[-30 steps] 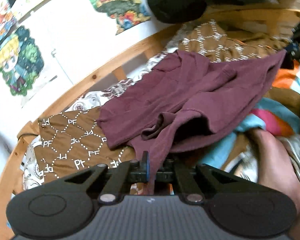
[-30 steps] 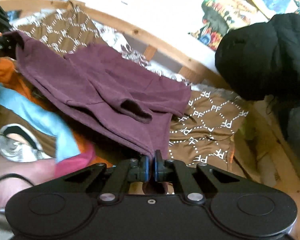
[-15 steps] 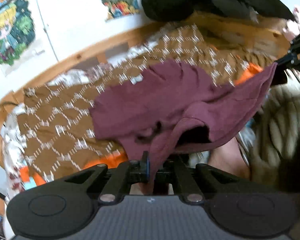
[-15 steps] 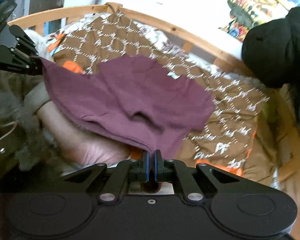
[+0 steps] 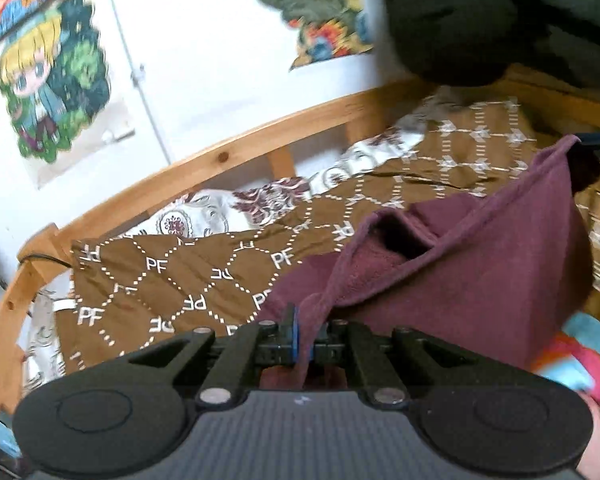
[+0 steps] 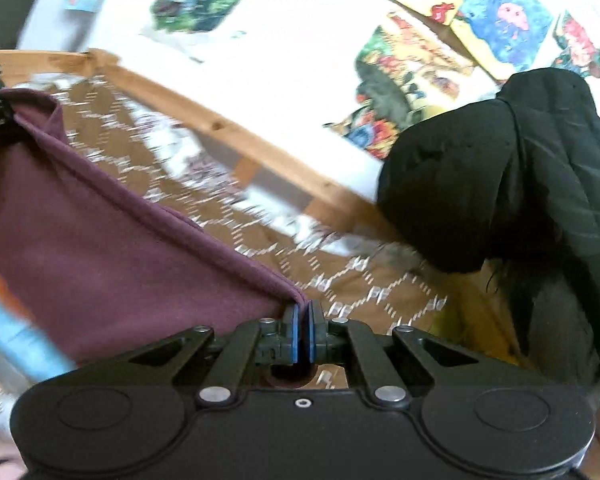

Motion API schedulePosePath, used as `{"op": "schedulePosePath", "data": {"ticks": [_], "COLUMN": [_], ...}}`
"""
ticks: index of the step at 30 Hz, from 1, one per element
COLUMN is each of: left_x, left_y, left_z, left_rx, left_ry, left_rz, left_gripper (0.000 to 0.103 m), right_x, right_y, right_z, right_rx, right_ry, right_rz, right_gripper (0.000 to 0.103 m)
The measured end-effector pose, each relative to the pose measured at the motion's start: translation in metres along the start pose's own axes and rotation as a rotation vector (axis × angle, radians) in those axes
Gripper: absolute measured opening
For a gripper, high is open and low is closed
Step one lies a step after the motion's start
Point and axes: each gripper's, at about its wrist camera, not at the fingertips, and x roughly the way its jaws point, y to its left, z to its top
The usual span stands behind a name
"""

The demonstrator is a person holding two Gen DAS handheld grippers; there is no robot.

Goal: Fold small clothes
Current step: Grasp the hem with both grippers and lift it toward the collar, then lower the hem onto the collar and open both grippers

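We've got both jaws clamped on the maroon shirt: left gripper and right gripper each pinch an edge, stretching it flat above the bed for folding.

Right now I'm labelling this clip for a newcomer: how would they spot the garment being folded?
Look at the wooden-railed bed spread with a brown PF-patterned blanket. Above it a maroon garment stretches between both grippers. It is the only plain, dark-red cloth there.
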Motion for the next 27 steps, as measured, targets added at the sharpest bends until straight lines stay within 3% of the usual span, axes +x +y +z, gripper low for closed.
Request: {"op": "schedulePosePath", "data": {"ticks": [7, 12, 14, 19, 22, 23, 24, 27], "left_x": [0.111, 0.156, 0.167, 0.175, 0.167, 0.164, 0.160, 0.153], "left_y": [0.014, 0.014, 0.015, 0.029, 0.045, 0.050, 0.054, 0.060], "left_z": [0.006, -0.008, -0.016, -0.028, -0.030, -0.031, -0.032, -0.036], "left_rx": [-0.064, -0.110, -0.125, -0.217, -0.328, -0.362, -0.395, -0.443], "left_ry": [0.034, 0.099, 0.129, 0.161, 0.152, 0.143, 0.141, 0.161], "left_rz": [0.071, 0.060, 0.058, 0.097, 0.087, 0.079, 0.069, 0.038], "left_gripper": [0.012, 0.014, 0.019, 0.064, 0.090, 0.092, 0.094, 0.096], "right_x": [0.126, 0.193, 0.210, 0.222, 0.221, 0.219, 0.217, 0.210], "right_y": [0.017, 0.026, 0.027, 0.038, 0.038, 0.035, 0.034, 0.027], "right_z": [-0.011, -0.028, -0.031, -0.040, -0.046, -0.047, -0.048, -0.049], "right_rx": [0.049, 0.123, 0.137, 0.132, 0.148, 0.165, 0.178, 0.220], "right_ry": [-0.022, 0.011, 0.028, 0.051, 0.057, 0.053, 0.050, 0.051], "right_rz": [-0.105, -0.121, -0.110, -0.095, -0.088, -0.080, -0.076, -0.064], "right_gripper": [0.004, 0.004, 0.004, 0.009, 0.043, 0.056, 0.063, 0.078]}}
